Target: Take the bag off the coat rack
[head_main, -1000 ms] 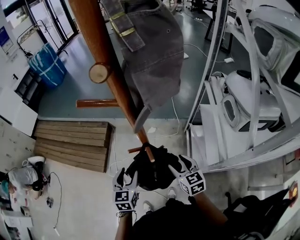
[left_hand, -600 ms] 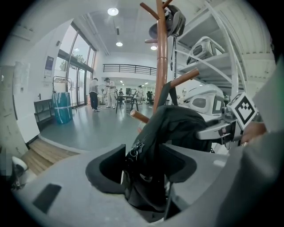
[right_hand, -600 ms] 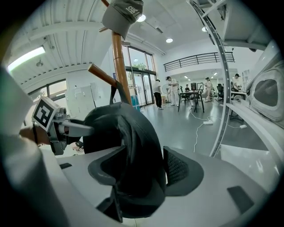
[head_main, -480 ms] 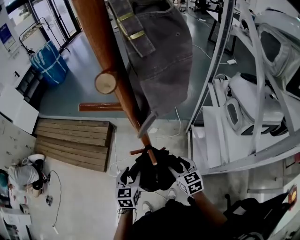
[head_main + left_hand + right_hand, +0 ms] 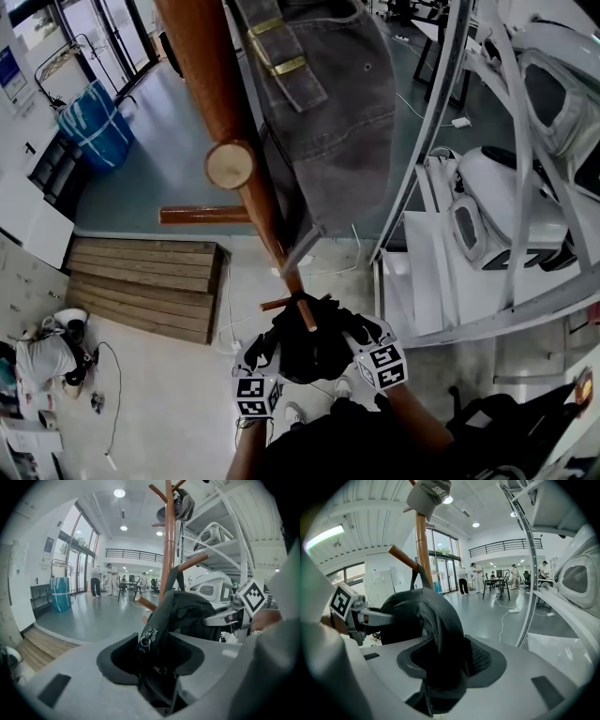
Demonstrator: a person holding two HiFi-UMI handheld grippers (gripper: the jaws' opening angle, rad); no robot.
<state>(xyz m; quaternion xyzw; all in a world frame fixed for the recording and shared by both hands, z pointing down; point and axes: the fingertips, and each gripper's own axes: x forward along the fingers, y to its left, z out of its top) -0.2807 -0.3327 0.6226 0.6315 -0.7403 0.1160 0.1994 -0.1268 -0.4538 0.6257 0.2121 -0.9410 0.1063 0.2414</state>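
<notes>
Low on the coat rack (image 5: 217, 94), left gripper (image 5: 154, 660) and right gripper (image 5: 440, 667) jaws, just closing, pinch the soft, light bag (image 5: 309, 349) by its bunched sides.

Bright, even indoor light: round ceiling lamps (image 5: 119, 493) and tall windows (image 5: 79, 545) lay a soft sheen on the floor (image 5: 93, 618). Both gripper views bulge fisheye-fashion, with black corners, and the black bag (image 5: 183, 616) shows little detail.
</notes>
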